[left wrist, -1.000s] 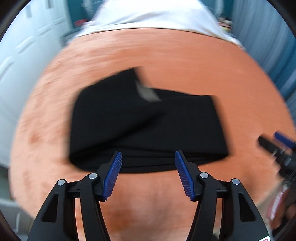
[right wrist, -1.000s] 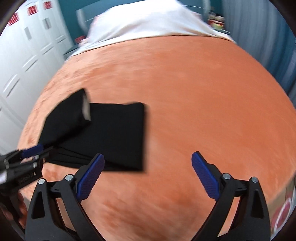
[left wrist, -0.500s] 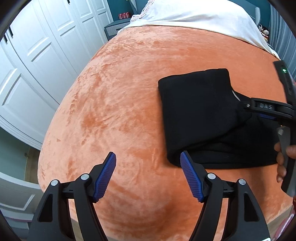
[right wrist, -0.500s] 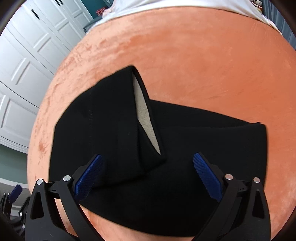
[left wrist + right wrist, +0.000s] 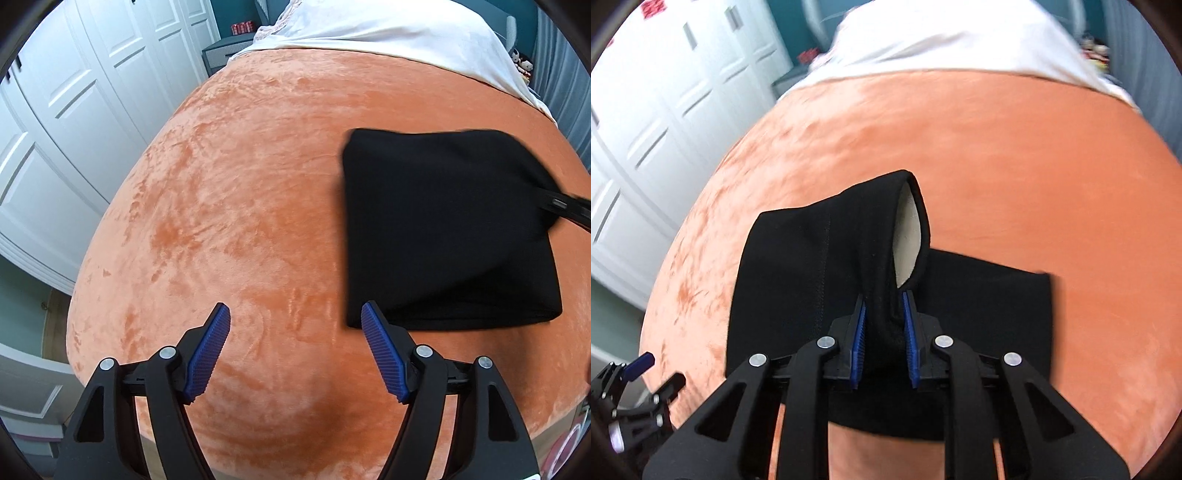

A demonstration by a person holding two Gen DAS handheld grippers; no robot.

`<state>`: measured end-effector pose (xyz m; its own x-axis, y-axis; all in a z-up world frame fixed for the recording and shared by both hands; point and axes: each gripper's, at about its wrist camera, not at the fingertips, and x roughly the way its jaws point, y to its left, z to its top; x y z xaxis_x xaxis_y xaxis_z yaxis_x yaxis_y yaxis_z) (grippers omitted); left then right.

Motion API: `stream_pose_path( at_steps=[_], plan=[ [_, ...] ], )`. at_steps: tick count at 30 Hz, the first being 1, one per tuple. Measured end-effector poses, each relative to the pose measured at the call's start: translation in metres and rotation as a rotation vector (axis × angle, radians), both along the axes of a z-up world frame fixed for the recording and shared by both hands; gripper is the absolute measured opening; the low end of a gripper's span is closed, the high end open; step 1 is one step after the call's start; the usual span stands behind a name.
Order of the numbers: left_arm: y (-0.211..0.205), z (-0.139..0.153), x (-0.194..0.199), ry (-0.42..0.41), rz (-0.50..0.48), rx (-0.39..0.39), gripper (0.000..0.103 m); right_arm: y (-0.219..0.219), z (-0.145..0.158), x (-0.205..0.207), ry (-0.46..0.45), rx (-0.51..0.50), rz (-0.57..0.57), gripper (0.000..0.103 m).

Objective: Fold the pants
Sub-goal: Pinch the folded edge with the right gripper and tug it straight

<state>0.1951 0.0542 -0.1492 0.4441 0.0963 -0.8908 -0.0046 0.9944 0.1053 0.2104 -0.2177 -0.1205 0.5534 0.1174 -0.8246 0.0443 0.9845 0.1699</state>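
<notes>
On plush orange bedspread [image 5: 258,221], folded black pants [image 5: 443,229]

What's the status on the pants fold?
Right tool shut on pants. Left tool opening, nothing between. Pants folded on blanket. Nothing in the way.

Bright daylight, right view blurred (fisheye).

The left gripper [image 5: 295,350] is a matte black plastic frame with triangular cut-outs in its outer arms and round silver screw heads at the pivots. Its two fingers [image 5: 380,354] carry ribbed blue pads. The right gripper [image 5: 884,336] is built the same: black arms, four silver screws, blue ribbed pads on its fingers [image 5: 858,339].
</notes>
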Motion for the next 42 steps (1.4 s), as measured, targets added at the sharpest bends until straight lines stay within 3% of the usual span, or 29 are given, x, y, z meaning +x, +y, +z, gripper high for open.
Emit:
stream_pose_path(
  at_steps=[3,6,8,11,15,18,21,24,25,27,30,31,33,34,38,42],
  plan=[
    [-0.011,-0.001,-0.001,0.01,-0.015,-0.013,0.072,-0.041,-0.007,-0.039,0.025,-0.008,-0.096,0.017],
    [-0.025,-0.007,-0.002,0.029,-0.031,-0.038,0.072,-0.062,-0.059,-0.051,0.16,-0.05,-0.11,0.021],
    [-0.036,-0.011,-0.001,0.056,-0.038,-0.057,0.072,-0.066,-0.086,-0.054,0.216,-0.019,-0.099,0.032],
    [-0.049,-0.009,-0.004,0.062,-0.055,-0.061,0.072,-0.07,-0.067,-0.063,0.15,0.003,-0.13,0.039],
    [-0.058,-0.008,-0.006,0.049,-0.071,-0.039,0.077,-0.082,-0.03,-0.06,0.039,-0.029,-0.147,0.078],
    [-0.064,-0.012,-0.005,0.057,-0.073,-0.039,0.077,-0.091,-0.02,-0.037,0.011,-0.015,-0.142,0.081],
    [-0.068,-0.01,-0.006,0.057,-0.082,-0.041,0.077,-0.097,-0.035,0.005,0.06,-0.015,-0.14,0.085],
    [-0.07,-0.008,-0.006,0.053,-0.096,-0.027,0.077,-0.092,-0.065,0.04,0.143,-0.014,-0.1,0.081],
    [-0.07,-0.007,-0.006,0.051,-0.098,-0.019,0.077,-0.084,-0.075,0.048,0.174,-0.009,-0.067,0.047],
    [-0.068,-0.008,-0.005,0.045,-0.101,0.003,0.077,-0.071,-0.067,0.052,0.153,-0.07,-0.038,0.004],
    [-0.064,-0.01,-0.002,0.045,-0.108,0.032,0.077,-0.077,-0.039,0.046,0.049,-0.09,-0.077,0.004],
    [-0.063,-0.012,-0.002,0.047,-0.108,0.034,0.077,-0.083,-0.045,0.049,0.057,-0.113,-0.103,0.006],
    [-0.063,-0.016,0.001,0.059,-0.106,0.025,0.077,-0.089,-0.081,0.062,0.189,-0.175,-0.1,0.017],
    [-0.062,-0.017,0.002,0.064,-0.106,0.022,0.077,-0.087,-0.089,0.06,0.199,-0.193,-0.098,0.02],
    [-0.061,-0.014,0.0,0.052,-0.108,0.015,0.079,-0.069,-0.044,0.034,0.024,-0.216,-0.153,0.023],
    [-0.058,-0.017,0.001,0.06,-0.103,-0.001,0.079,-0.028,-0.006,0.021,-0.115,-0.249,-0.099,0.032]
  ],
)
